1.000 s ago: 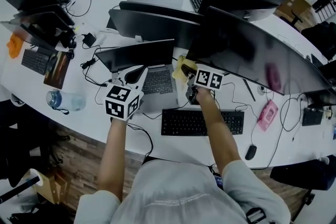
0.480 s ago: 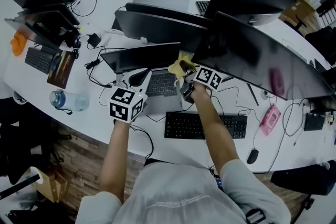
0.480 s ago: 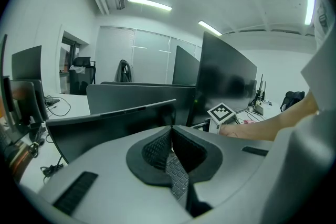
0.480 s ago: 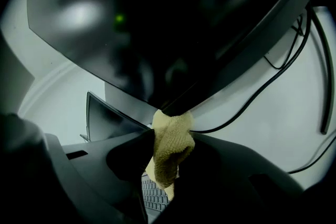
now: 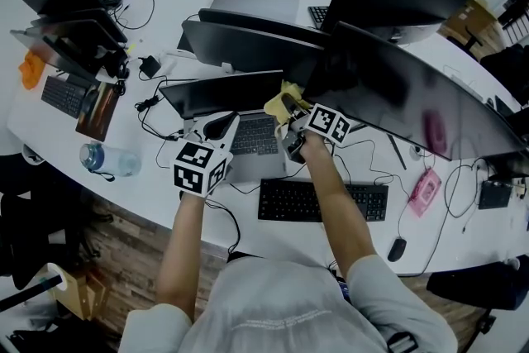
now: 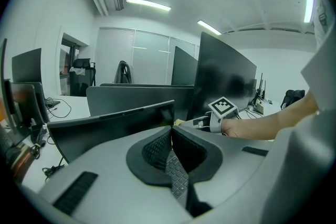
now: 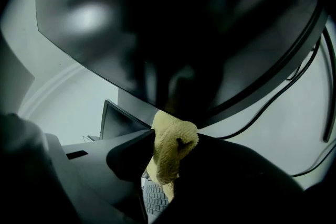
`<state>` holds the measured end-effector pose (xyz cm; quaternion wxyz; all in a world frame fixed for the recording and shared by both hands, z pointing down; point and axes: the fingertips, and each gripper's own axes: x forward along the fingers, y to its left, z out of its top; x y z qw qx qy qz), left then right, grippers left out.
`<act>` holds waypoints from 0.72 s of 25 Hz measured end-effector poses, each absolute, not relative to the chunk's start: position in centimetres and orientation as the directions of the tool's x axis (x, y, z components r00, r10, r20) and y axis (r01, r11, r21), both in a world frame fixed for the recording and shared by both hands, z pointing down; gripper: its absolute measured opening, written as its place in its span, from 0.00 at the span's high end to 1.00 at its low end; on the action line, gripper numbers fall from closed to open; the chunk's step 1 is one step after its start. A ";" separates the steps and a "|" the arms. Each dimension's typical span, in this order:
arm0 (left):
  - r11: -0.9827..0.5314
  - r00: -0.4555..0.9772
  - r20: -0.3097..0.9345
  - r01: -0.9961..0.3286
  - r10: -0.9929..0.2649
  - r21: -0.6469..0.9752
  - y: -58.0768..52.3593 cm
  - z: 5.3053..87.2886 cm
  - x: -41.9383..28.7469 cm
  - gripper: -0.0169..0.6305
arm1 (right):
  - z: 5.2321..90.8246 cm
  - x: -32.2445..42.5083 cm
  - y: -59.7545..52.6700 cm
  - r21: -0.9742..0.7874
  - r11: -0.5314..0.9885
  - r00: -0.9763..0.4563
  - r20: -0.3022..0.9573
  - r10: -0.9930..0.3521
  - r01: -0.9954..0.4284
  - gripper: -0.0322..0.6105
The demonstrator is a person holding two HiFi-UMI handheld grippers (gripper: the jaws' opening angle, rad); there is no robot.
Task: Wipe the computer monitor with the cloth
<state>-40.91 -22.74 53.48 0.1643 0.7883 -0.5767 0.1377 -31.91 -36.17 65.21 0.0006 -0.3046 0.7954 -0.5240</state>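
Observation:
A wide dark monitor [image 5: 413, 95] stands at the right of the white desk. Its screen [image 7: 173, 29] fills the upper part of the right gripper view. My right gripper [image 5: 289, 113] is shut on a yellow cloth [image 5: 285, 102], held by the monitor's lower left corner. In the right gripper view the cloth [image 7: 172, 152] bunches between the jaws, just under the screen's bottom edge. My left gripper [image 5: 216, 124] hovers over the laptop keyboard [image 5: 252, 133], jaws shut with nothing between them. Its closed tips [image 6: 171, 131] point toward the laptop screen [image 6: 113, 126].
A black keyboard [image 5: 322, 201] lies at the desk's near edge, a mouse [image 5: 396, 250] to its right. A second monitor [image 5: 248, 41] stands behind the laptop. A water bottle [image 5: 109, 159], cables and a pink item [image 5: 423, 187] lie around. More screens [image 5: 66, 16] sit far left.
The right gripper with the cloth has shifted slightly left and up toward the monitor's lower left corner. The left gripper has barely moved.

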 end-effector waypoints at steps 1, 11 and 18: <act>-0.280 0.296 0.406 -0.955 -0.865 0.099 -22.7 53.4 -40.8 0.94 | 64.7 -31.9 -36.2 -0.836 0.270 -0.817 0.309 -0.487 -0.478 0.74; -0.293 0.302 0.373 -0.953 -0.877 0.081 -22.0 51.2 -39.6 0.94 | 59.5 -32.0 -36.3 -0.859 0.269 -0.817 0.253 -0.518 -0.436 0.74; -0.298 0.301 0.320 -0.953 -0.899 0.059 -21.6 48.1 -38.8 0.94 | 56.5 -31.5 -35.6 -0.857 0.286 -0.830 0.248 -0.500 -0.429 0.74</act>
